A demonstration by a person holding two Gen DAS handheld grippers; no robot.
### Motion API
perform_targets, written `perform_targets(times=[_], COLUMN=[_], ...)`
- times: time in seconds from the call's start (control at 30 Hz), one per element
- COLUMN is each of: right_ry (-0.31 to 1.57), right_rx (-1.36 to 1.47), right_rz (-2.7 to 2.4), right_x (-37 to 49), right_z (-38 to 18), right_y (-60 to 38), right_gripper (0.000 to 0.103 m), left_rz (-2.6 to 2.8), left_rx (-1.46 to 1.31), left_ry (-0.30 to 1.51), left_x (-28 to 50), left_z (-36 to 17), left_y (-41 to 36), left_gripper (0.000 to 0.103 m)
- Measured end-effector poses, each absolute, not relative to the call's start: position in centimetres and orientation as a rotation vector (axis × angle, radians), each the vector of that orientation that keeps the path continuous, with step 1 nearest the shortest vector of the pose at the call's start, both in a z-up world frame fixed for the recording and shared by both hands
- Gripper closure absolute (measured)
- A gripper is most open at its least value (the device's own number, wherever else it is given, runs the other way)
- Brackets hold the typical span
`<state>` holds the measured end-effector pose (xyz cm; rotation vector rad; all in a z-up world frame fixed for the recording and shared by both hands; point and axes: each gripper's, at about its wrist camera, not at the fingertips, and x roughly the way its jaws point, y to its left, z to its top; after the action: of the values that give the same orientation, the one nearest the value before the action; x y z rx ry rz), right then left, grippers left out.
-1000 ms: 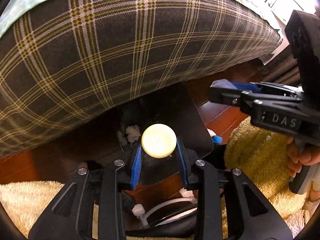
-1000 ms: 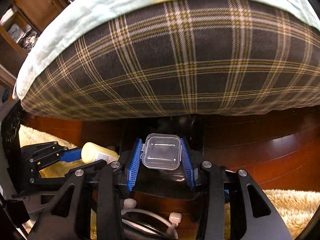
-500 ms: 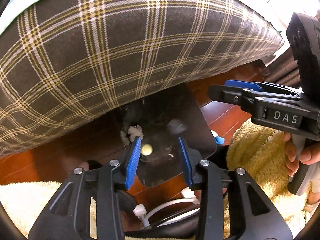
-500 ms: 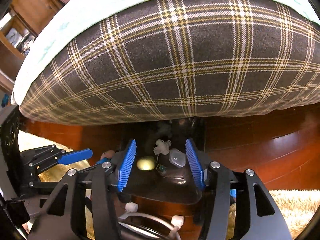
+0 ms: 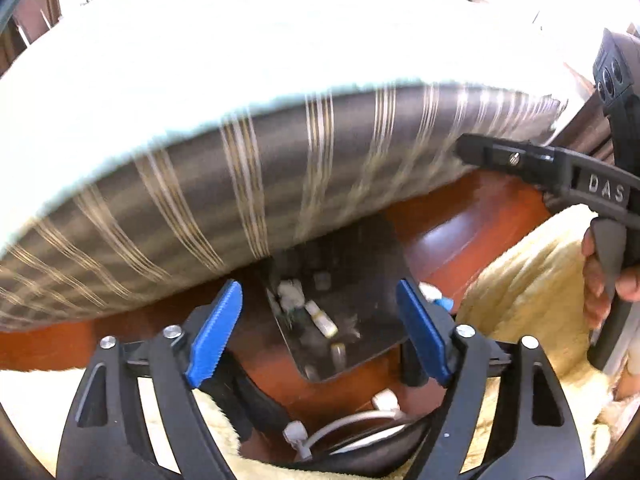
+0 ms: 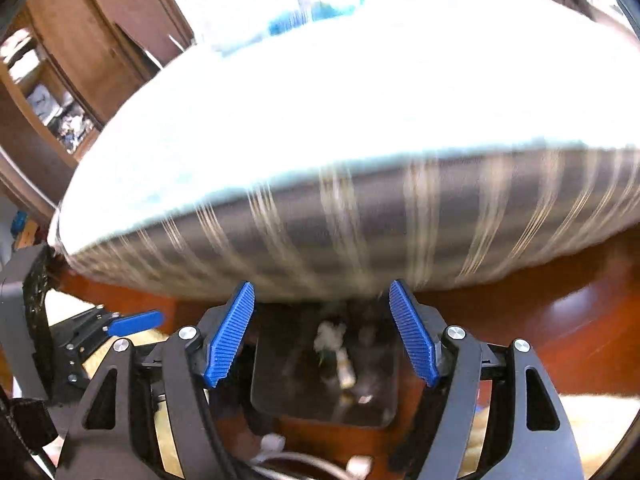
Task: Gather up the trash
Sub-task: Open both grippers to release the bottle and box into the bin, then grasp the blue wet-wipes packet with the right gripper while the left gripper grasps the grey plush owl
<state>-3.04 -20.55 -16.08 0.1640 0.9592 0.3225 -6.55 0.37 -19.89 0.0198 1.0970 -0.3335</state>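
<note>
left gripper (image 5: 320,334): jaws opening, empty, bottle dropped | right gripper (image 6: 322,334): jaws opening, empty, box dropped | bin (image 5: 372,264): holds both | status: deposit done

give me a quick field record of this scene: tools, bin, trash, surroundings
left tool: jaws opening, nothing between them
right tool: jaws opening, nothing between them
bin: dark, on the floor below both tools, partly under the bed edge
trash: small bottle, white wad and other bits lie inside the bin
bed: plaid side, pale cover on top, blurred
floor: red-brown wood
rug: cream, fluffy, beside the bin
cable: white, near the left tool
</note>
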Motion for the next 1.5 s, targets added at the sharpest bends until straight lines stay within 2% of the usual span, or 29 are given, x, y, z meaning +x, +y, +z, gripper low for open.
perform_targets(times=[0.07,0.2,0.27,0.33,0.47,0.8,1.1,1.17,1.2,1.23,1.3,1.5], right_ry=[0.901,0.824,0.807,0.793,0.773,0.839,0.878,0.878,0.873,0.873,0.871,0.884], right_rx=[0.151,0.102,0.093,0.093,0.077,-0.038,0.007,-0.008,-0.023,-0.043,-0.063,-0.031], right_rz=[0.312,0.27,0.259,0.247,0.246,0.254,0.337,0.357,0.379,0.374,0.381,0.371], right_x=[-2.2,0.4,2.0,3.3,6.6,12.6,16.4,16.9,16.9,16.8,16.4,15.6], right_z=[-13.7,-10.1,-9.0,-8.2,-7.2,-10.2,-12.2,-12.4,-12.4,-12.4,-12.3,-11.7], right_y=[-21.5,-23.0,-23.2,-23.2,-22.2,-16.4,-15.4,-14.9,-14.6,-14.4,-14.4,-16.0], right_gripper=[0.023,0.022,0.02,0.012,0.012,0.012,0.012,0.016,0.035,0.047,0.056,0.058], left_rz=[-0.322,-0.284,-0.262,-0.259,-0.229,-0.198,-0.213,-0.22,-0.226,-0.234,-0.247,-0.279], left_rx=[0.018,0.047,0.067,0.067,0.057,0.086,0.062,0.067,0.068,0.07,0.073,0.091], left_ry=[1.049,0.948,0.917,0.889,0.863,0.854,0.897,0.899,0.899,0.898,0.896,0.886], left_x=[-6.3,-4.9,-4.0,-2.7,0.4,6.1,10.1,11.0,11.2,11.5,12.0,13.8], left_z=[-17.6,-13.2,-11.6,-9.9,-7.9,-7.1,-8.2,-8.2,-8.3,-8.2,-8.2,-8.2], left_y=[1.0,2.1,2.4,2.8,3.0,3.0,2.3,1.9,1.8,1.5,1.1,-0.4], left_gripper=[0.023,0.014,0.014,0.012,0.009,0.009,0.009,0.009,0.009,0.009,0.009,0.011])
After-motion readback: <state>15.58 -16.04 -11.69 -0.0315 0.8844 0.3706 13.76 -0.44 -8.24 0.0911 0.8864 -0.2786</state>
